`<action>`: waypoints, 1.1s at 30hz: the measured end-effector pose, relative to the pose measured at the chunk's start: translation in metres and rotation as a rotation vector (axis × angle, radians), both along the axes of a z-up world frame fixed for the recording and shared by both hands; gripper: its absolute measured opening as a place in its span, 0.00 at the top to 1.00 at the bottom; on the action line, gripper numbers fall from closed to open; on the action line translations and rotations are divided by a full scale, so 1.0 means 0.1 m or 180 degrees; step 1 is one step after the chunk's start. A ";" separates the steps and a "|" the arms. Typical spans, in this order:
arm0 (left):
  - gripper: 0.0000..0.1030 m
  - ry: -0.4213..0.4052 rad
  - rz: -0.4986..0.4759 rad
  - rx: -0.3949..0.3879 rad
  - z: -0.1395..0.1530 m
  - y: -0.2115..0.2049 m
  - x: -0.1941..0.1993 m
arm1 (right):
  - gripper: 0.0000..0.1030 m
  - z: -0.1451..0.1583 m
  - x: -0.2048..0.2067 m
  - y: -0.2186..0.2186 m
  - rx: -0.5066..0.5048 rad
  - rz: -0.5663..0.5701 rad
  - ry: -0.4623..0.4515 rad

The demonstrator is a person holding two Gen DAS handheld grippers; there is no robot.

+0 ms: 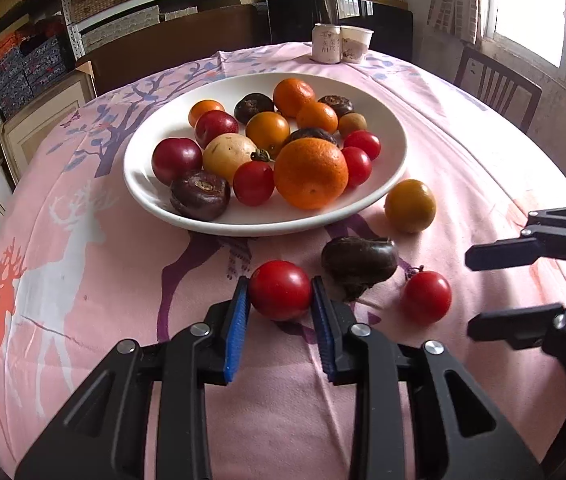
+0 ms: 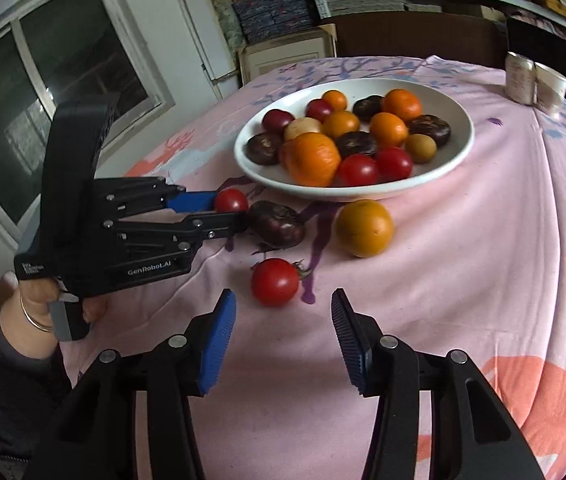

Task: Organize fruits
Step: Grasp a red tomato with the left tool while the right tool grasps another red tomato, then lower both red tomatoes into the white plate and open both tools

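Clamping a red tomato (image 1: 280, 290) between its pads, left gripper (image 1: 281, 292); right gripper (image 2: 283, 312) spread wide.

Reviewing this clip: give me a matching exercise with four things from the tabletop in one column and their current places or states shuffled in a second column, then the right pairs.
Column 1
1. red tomato
2. stemmed tomato
3. large orange
4. yellow-orange fruit

Column 2
A. in the white plate, at its near side
B. between the left gripper pads
C. on the cloth just outside the plate's rim
D. loose on the cloth ahead of the open right gripper

Pairs: 1-B, 2-D, 3-A, 4-C
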State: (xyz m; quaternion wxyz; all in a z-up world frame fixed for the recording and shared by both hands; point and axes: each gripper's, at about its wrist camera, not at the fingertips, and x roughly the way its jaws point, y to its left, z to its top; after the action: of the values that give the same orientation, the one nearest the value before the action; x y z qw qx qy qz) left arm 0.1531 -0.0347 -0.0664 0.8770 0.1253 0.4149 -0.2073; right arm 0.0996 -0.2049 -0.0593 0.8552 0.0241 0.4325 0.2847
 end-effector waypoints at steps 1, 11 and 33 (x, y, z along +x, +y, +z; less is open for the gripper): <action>0.71 0.0000 0.0008 -0.0040 0.03 0.02 -0.02 | 0.51 0.00 0.00 0.06 -0.0024 0.0039 -0.0011; 0.71 -0.0072 0.0093 -0.0198 0.21 0.26 -0.25 | 0.72 -0.07 0.18 0.37 -0.0362 -0.0005 0.0111; 0.38 -0.0312 0.0359 -0.0415 0.64 -0.06 0.83 | 0.53 0.76 1.52 -0.20 0.0398 -0.0905 -0.0062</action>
State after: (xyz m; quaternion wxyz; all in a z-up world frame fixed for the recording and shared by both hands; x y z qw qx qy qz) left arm 0.2356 -0.0404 -0.0019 0.9128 0.0545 0.3636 -0.1777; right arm 0.2520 -0.2248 0.0164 0.8878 0.1356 0.3979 0.1873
